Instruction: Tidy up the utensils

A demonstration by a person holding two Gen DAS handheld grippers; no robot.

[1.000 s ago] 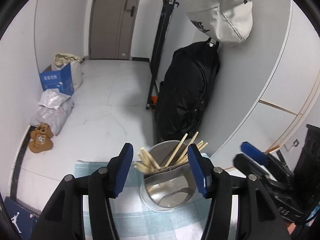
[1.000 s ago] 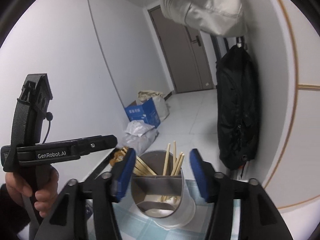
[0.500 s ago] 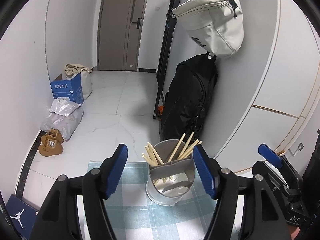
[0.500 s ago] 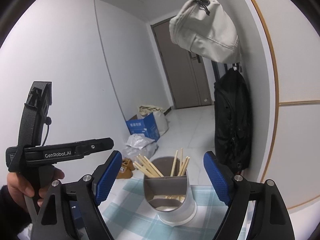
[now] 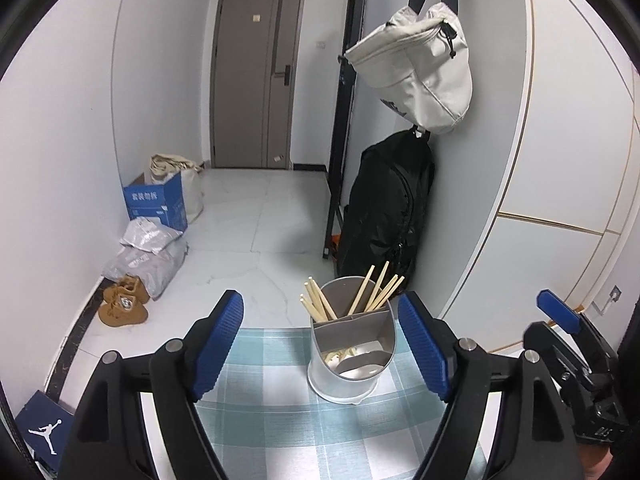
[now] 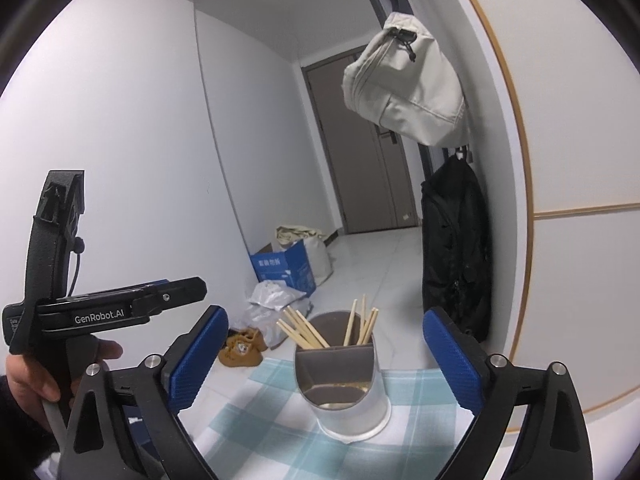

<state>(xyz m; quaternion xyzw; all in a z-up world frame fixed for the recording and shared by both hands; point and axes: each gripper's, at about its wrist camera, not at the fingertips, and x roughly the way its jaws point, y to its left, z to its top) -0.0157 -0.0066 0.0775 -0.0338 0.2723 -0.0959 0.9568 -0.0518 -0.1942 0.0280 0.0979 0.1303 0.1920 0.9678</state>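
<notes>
1. While both sets of jaws are opening, nothing sits between the pads of either gripper; the utensil holder point(image 5: 352, 354) stands ahead of both, untouched.
2. Left gripper point(image 5: 320, 344): blue pads spread well apart, jaws widening, holder seen in the gap beyond the tips, nearer the right-hand pad in this view.
3. Right gripper point(image 6: 326, 360): pads spread very wide, jaws widening; holder centred in the gap beyond the tips, clear of both pads.
4. Utensil holder: grey round cup with an inner divider, upright on the worktop point(image 5: 280, 408), which carries a teal-and-white checked cloth.
5. Chopsticks point(image 5: 376, 290): pale wooden sticks stand in the rear compartments, leaning outward in two bunches. Front compartment shows a reflective base; contents unclear.
6. Right wrist view: the person's left hand point(image 6: 36, 376) grips the handle of the left gripper at the left edge.
7. Background: black backpack point(image 5: 390, 208) against the wall, beige bag point(image 5: 420, 68) hanging above it, blue box point(image 5: 156, 204) and brown shoes point(image 5: 124, 306) on the floor.
</notes>
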